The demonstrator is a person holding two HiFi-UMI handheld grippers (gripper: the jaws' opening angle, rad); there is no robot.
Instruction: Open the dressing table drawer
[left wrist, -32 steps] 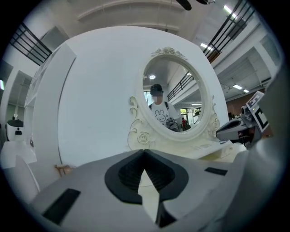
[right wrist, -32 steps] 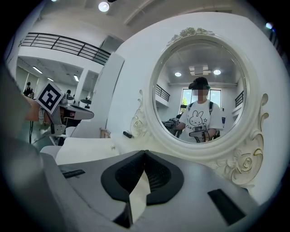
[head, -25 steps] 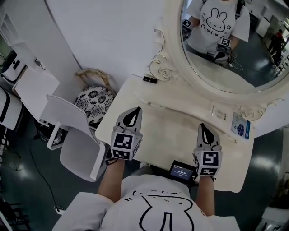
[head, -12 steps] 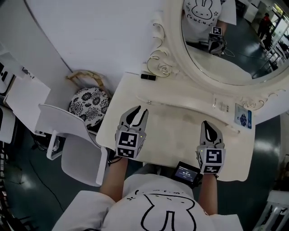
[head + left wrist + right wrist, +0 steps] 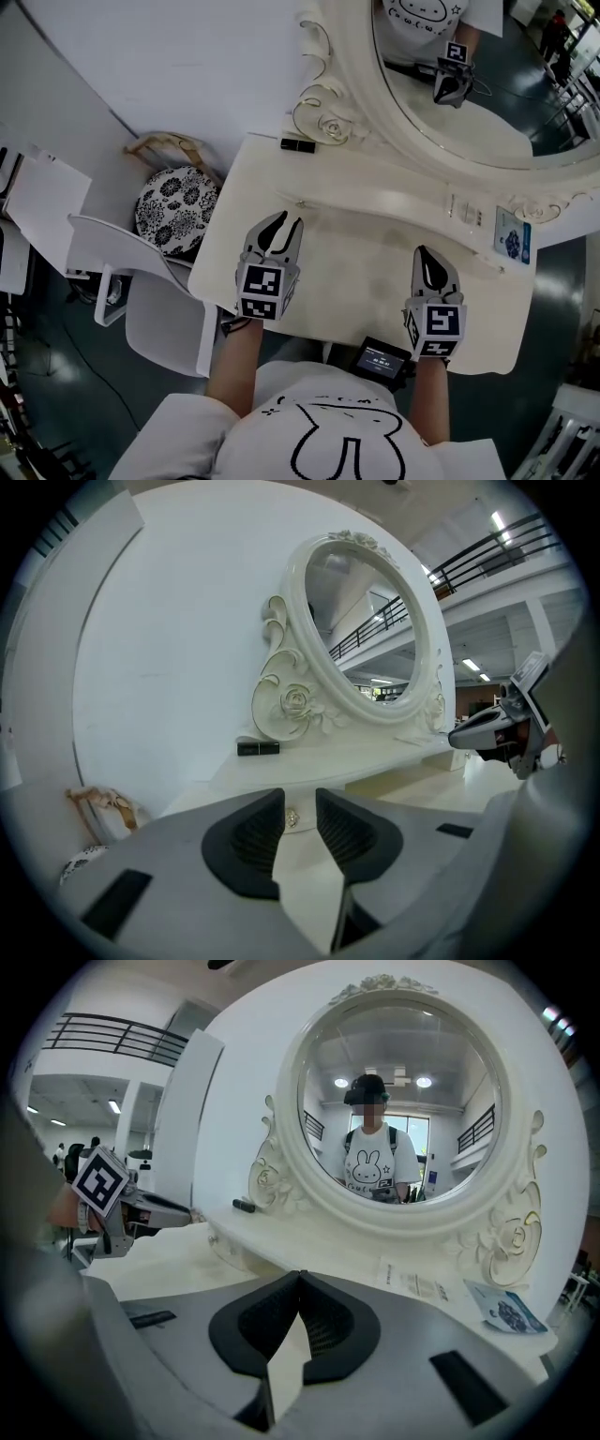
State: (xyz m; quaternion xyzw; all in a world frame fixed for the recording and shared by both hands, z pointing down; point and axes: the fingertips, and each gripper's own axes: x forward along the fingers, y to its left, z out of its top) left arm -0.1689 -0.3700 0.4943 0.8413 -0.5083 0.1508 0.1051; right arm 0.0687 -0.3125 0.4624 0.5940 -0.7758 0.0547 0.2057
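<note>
The cream dressing table point(image 5: 356, 272) carries a raised back shelf under an oval mirror point(image 5: 469, 84). A small drawer front with a metal knob point(image 5: 292, 817) faces me below that shelf's left end; the knob point(image 5: 212, 1239) also shows in the right gripper view. My left gripper point(image 5: 287, 223) hovers over the tabletop, open, nothing between its jaws. In the left gripper view the knob lies in line with the gap of the left gripper point(image 5: 300, 803), still some way ahead. My right gripper point(image 5: 427, 253) is shut and empty over the table's right half, and the right gripper point(image 5: 300, 1283) points at the mirror.
A black tube point(image 5: 298, 144) lies on the shelf's left end, a blue leaflet point(image 5: 514, 236) at its right. A white chair point(image 5: 141, 281) and a floral stool point(image 5: 173, 208) stand left of the table. A black device point(image 5: 380, 358) hangs at the person's chest.
The left gripper's jaws have gone from shut to open. Both grippers have sunk toward the tabletop, and the head view has shifted slightly.
</note>
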